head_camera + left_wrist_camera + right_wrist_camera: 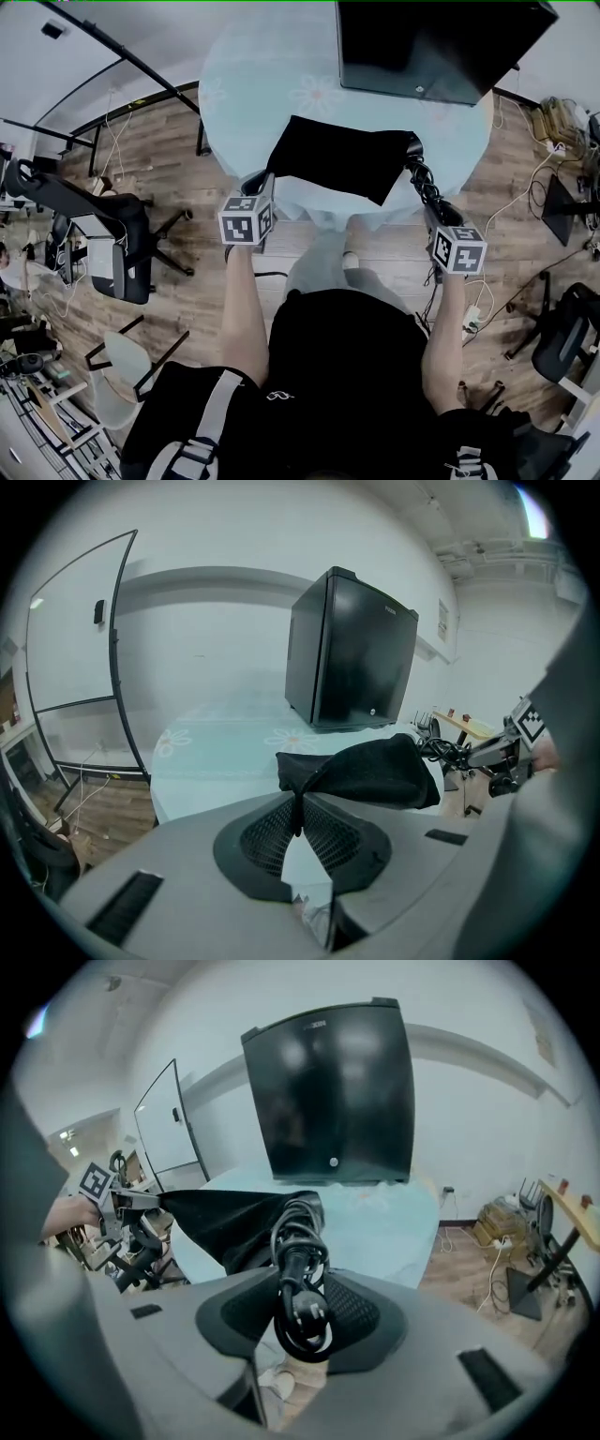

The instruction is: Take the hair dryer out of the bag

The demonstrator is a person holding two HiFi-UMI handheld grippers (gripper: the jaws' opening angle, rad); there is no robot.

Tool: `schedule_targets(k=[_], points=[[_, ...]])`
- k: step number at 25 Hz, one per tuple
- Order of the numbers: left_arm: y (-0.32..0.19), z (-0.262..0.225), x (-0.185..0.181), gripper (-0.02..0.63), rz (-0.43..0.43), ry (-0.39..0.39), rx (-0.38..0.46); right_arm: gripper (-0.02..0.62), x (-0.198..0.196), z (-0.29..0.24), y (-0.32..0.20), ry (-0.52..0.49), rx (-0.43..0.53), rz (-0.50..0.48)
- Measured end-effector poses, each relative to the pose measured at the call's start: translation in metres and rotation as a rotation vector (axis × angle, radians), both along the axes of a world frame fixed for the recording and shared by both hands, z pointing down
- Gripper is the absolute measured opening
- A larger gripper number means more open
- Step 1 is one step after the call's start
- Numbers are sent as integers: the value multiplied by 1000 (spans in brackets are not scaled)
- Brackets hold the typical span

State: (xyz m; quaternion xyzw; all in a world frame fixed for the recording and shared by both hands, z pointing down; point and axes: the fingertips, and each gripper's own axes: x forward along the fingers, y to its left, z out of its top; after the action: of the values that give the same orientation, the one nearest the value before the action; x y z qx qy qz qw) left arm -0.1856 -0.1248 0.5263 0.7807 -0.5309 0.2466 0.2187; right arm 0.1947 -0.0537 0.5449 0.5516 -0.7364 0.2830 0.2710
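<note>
The left gripper (300, 803) has its fingers pressed together on a corner of the bag (337, 159), held over the worktop's (253, 84) edge. The right gripper's (300, 1288) fingers pinch the dryer's coiled cord (298, 1265), which runs into the bag's other end.

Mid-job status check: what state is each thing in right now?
Bag: held at the table edge, pinched by one corner.
Power cord: coiled, plug free, emerging from Bag.
Hair dryer: body not visible.
Left gripper: shut on Bag.
Right gripper: shut on Power cord.
Black cabinet: door shut.
</note>
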Motion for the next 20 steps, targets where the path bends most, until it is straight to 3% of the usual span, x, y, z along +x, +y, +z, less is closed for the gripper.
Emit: schedule_targets(k=[13,20], points=[[47,21,42,40,133,-38,-74,153,-68,63,-5,-103,-83,55],[43,19,25,37,72,-66,-57,149,-62,68,-40,-84,-100,96]])
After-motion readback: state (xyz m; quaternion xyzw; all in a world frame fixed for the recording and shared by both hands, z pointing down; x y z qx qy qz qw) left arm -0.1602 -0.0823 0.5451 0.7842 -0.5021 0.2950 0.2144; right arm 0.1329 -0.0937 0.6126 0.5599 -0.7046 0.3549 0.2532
